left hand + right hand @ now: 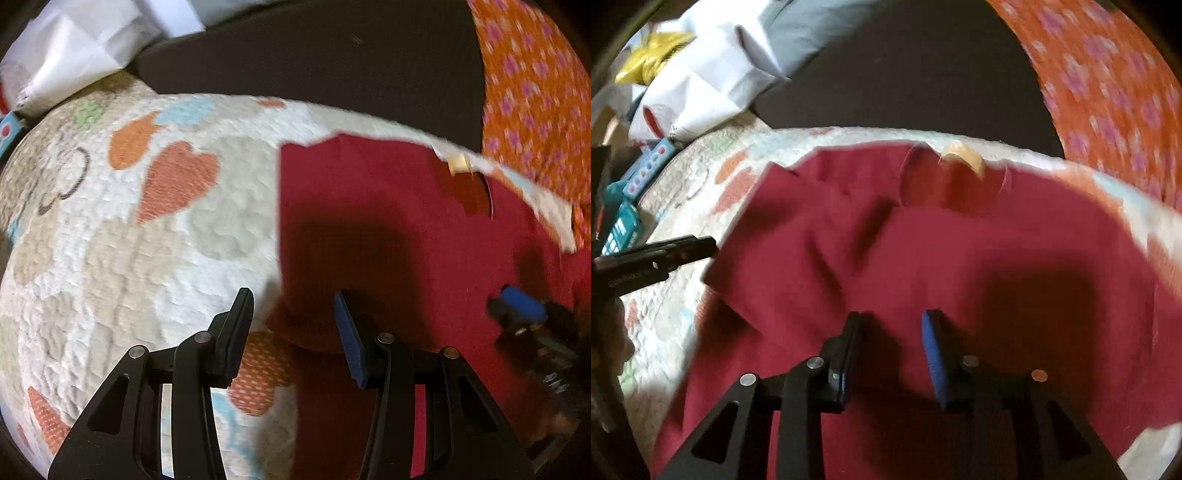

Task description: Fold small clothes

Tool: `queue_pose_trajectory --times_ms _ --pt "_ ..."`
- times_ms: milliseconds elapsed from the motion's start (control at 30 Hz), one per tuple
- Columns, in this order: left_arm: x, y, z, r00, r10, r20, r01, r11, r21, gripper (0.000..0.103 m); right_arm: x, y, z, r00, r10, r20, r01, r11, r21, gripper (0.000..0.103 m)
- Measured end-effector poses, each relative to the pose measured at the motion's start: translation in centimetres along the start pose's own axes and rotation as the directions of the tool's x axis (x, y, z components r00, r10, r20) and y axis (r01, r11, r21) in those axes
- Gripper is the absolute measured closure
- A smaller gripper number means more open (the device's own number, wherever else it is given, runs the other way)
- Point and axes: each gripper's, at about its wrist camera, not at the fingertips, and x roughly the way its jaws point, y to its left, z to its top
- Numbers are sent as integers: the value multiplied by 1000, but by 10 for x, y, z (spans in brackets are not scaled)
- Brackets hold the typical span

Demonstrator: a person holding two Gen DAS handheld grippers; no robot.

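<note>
A dark red small shirt (923, 240) lies flat on a cream quilt with hearts (147, 229); its collar with a pale label (962, 157) is at the far side. In the left wrist view the shirt (406, 229) fills the right half. My left gripper (295, 306) is open and empty, just above the shirt's left edge. My right gripper (892, 325) is open and empty, low over the shirt's middle. The right gripper also shows at the right of the left wrist view (524, 306), and the left gripper shows at the left of the right wrist view (657, 254).
A dark surface (314, 59) lies beyond the quilt. An orange flowered cloth (1108, 92) is at the far right. White bags (701, 81), a yellow bag (653, 51) and a teal toy (620, 221) sit at the far left.
</note>
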Motion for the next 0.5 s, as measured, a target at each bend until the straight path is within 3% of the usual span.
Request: queue_pose_trajectory --times_ms 100,200,267,400,500 --pt "11 -15 -7 998 54 -21 -52 994 100 58 -25 -6 -2 1000 -16 -5 16 999 39 71" --pt "8 -14 -6 998 54 -17 -52 995 89 58 -68 -35 -17 992 -103 75 95 990 108 70" --pt "4 -10 -4 999 39 -14 -38 998 59 58 -94 -68 -38 981 -161 110 132 965 228 68" --pt "-3 -5 -2 999 33 2 -33 999 28 58 -143 -129 -91 949 -258 179 134 847 515 59" --pt "-5 -5 -2 1000 26 9 -26 1000 17 58 -181 -155 -129 900 -325 289 50 737 674 52"
